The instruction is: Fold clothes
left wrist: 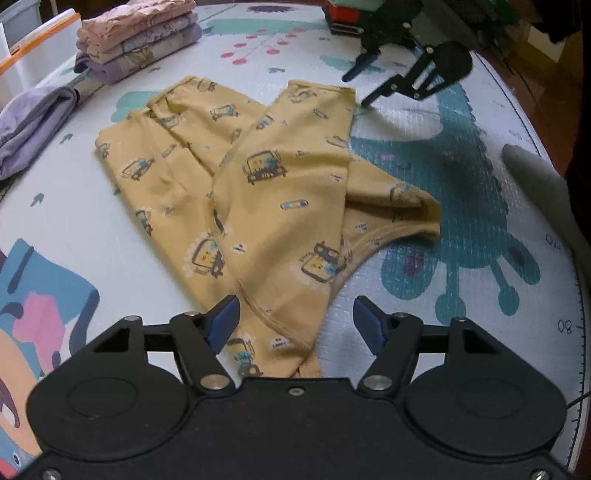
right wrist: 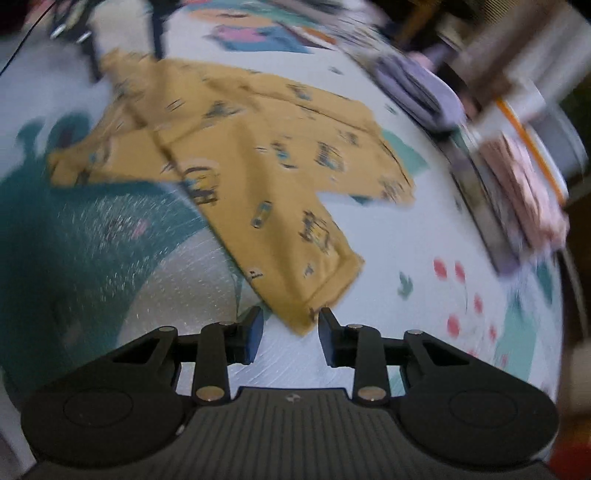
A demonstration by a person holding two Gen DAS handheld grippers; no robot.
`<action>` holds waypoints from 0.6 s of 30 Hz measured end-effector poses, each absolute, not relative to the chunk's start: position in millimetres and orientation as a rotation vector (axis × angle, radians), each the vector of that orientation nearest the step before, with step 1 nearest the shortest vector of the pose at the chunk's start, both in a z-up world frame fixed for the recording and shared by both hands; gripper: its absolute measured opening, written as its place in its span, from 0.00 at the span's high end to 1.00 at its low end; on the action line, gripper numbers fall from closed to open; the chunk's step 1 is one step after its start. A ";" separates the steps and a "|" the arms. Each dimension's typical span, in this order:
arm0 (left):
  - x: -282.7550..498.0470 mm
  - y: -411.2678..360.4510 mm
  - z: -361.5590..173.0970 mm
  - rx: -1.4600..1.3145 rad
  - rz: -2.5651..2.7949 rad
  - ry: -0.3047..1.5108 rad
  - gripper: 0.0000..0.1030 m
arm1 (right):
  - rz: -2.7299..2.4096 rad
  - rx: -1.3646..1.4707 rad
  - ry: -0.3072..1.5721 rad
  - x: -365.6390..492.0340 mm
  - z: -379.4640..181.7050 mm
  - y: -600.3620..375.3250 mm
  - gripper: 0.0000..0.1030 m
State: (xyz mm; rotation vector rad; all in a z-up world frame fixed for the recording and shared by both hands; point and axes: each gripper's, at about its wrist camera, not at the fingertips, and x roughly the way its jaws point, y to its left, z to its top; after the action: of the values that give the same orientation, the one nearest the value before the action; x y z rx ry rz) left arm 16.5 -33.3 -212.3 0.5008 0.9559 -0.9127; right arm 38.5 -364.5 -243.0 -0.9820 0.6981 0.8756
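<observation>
left wrist view: yellow pants (left wrist: 258,192) lie flat, legs pointing away.

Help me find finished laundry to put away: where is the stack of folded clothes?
In the left wrist view the stack of folded clothes sits at the upper left on the play mat, beyond the yellow garment and beside the white bin.

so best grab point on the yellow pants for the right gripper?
Probably the leg cuff nearest the right gripper. It lies flat on the mat as a free corner of the yellow pants, pointing between the open jaws, so come in low along the mat from the cuff end and pinch the hem.
</observation>
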 end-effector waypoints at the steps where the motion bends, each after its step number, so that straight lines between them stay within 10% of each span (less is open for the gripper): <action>1: 16.2 -33.5 -212.6 0.500 -0.915 0.958 0.34 | 0.897 -0.998 0.702 41.6 -241.7 -363.1 0.68; 18: 35.3 -35.9 -216.3 0.484 -0.907 0.949 0.33 | 0.954 -0.805 0.848 76.7 -219.5 -366.7 0.92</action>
State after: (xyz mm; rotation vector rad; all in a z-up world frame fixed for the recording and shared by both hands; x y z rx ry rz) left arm 35.3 -35.9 -216.3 0.4835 0.9488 -0.9066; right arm 76.7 -366.7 -219.5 -0.8055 0.8476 0.9535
